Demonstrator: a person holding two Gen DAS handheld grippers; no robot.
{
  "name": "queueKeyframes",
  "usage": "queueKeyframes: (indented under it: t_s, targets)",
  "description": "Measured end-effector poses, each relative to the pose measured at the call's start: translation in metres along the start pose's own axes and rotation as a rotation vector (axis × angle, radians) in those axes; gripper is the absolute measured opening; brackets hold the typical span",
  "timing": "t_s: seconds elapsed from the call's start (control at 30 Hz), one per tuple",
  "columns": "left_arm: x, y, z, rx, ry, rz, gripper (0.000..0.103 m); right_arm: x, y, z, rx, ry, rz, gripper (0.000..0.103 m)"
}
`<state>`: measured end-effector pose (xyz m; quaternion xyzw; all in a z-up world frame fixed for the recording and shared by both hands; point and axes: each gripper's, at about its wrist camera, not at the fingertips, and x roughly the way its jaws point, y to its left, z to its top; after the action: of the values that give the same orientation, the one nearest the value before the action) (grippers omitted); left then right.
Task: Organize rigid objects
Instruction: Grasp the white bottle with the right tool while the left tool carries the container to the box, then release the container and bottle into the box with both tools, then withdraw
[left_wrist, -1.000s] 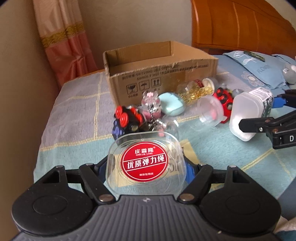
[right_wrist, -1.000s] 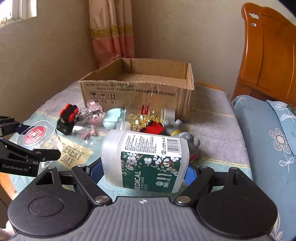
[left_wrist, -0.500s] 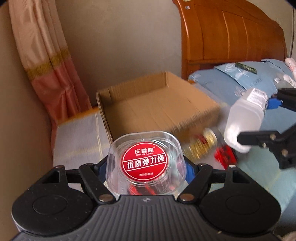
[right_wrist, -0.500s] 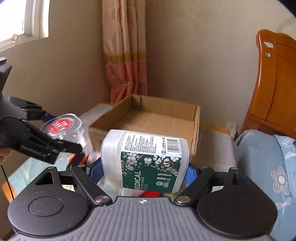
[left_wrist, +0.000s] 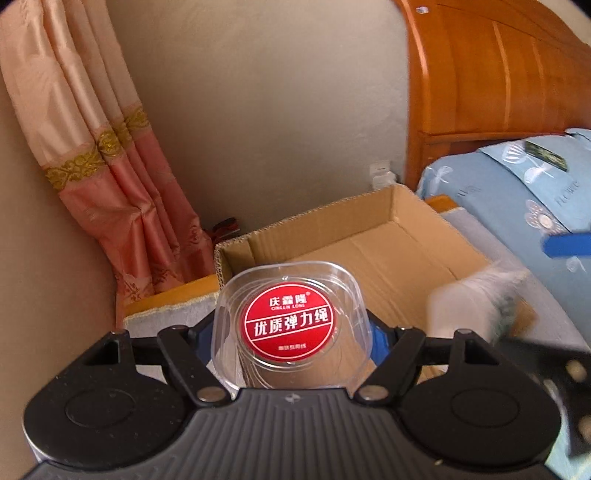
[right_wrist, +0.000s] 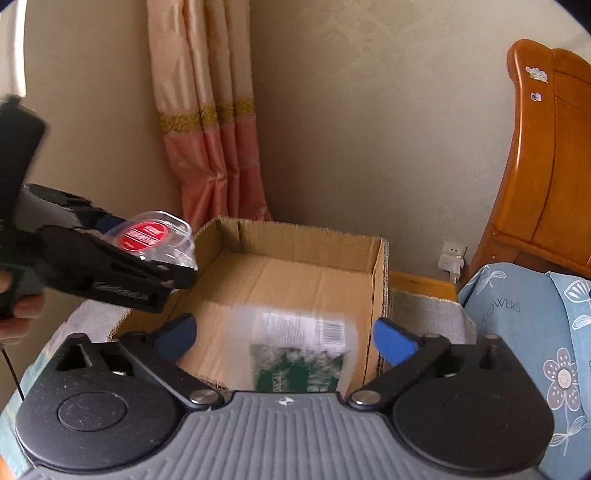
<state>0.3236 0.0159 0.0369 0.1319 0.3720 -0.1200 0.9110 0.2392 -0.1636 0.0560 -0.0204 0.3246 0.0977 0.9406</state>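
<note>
The right gripper (right_wrist: 282, 338) has its blue-padded jaws opening wide, and the white plastic cotton-swab bottle with a green floral label (right_wrist: 299, 350) sits blurred between them, touching neither pad, apparently dropping into the open brown cardboard box (right_wrist: 306, 240) below. The left gripper (left_wrist: 291, 328) is clamped on a clear squarish plastic case with a round red label (left_wrist: 290, 321), both pads pressing its sides, and it hovers over the box's near-left corner. In the right wrist view that case (right_wrist: 153, 236) juts past the box's left wall, just beside the rim. To do this step well, I judge the right hand should keep its jaws spread and lift straight clear so the pads do not catch the bottle. The left hand should carry the case further inward over the bare cardboard floor, away from the bottle, lower it close to the bottom, then let go; released from this height it could bounce or crack.
</note>
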Motion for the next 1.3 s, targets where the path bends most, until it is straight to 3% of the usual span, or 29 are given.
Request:
queueKeyframes:
  t_s: [0.13,0.23,0.67,1.07,1.3]
  targets:
    - [0.017,0.003,0.009,-0.005,-0.005,0.013,0.093,-0.001,-0.003,-0.007,0.013,0.006,0.011,0.103]
    - [0.019,0.005,0.011,-0.012,-0.012,0.043,0.093,-0.002,-0.004,-0.015,0.015,0.027,-0.012,0.103]
    - [-0.040,-0.015,-0.024,0.014,-0.043,-0.019,0.096,-0.035,-0.007,-0.045,0.052,0.051,-0.063,0.103]
    - [-0.081,-0.037,-0.097,0.007,-0.049,0.038,0.096,-0.023,-0.039,-0.087,0.288,0.187,-0.179,0.103]
    - [-0.097,-0.039,-0.131,-0.071,-0.057,0.028,0.096,-0.003,-0.044,-0.099,0.366,0.255,-0.198,0.103]
